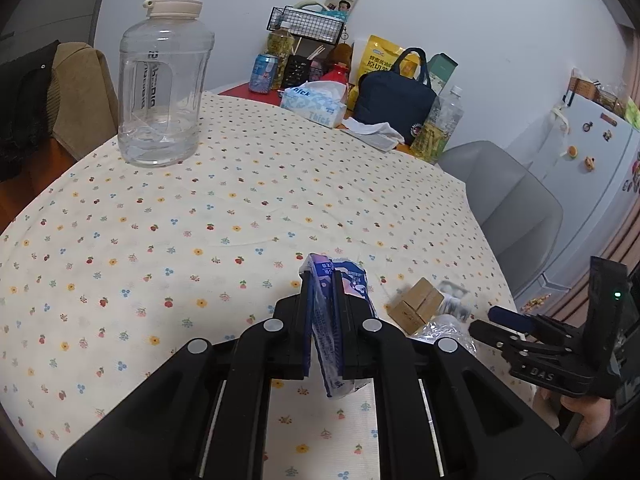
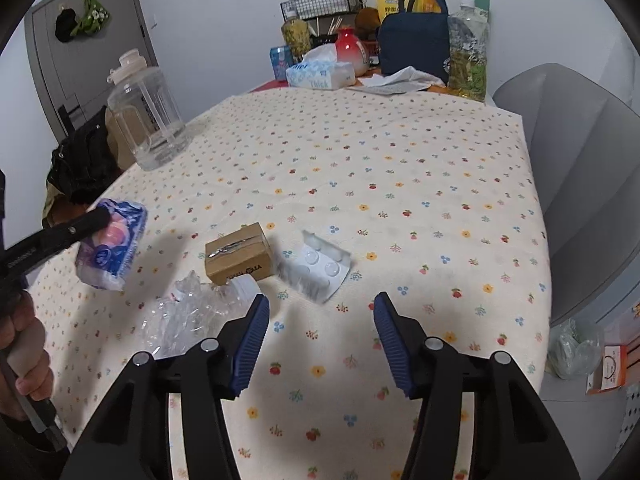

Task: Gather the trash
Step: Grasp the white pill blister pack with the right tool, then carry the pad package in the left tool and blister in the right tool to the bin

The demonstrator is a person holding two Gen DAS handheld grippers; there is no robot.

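My left gripper (image 1: 324, 280) is shut on a crumpled blue and purple wrapper (image 1: 330, 320), held just above the flowered tablecloth (image 1: 200, 220). The right wrist view shows that wrapper (image 2: 110, 248) at the left, pinched by the left gripper (image 2: 98, 216). My right gripper (image 2: 322, 308) hangs open over the cloth with nothing between its blue pads (image 2: 252, 340). Just ahead of it lie a small brown cardboard box (image 2: 240, 258), a clear blister pack (image 2: 316, 266) and crumpled clear plastic (image 2: 188, 312). The left wrist view has the right gripper (image 1: 494, 322) beside the box (image 1: 416, 306).
A large clear water jug (image 1: 164, 92) stands at the far left of the table. At the back are a tissue box (image 1: 314, 104), a navy bag (image 1: 394, 100), bottles and a wire basket. A grey chair (image 1: 504, 200) stands at the table's right edge.
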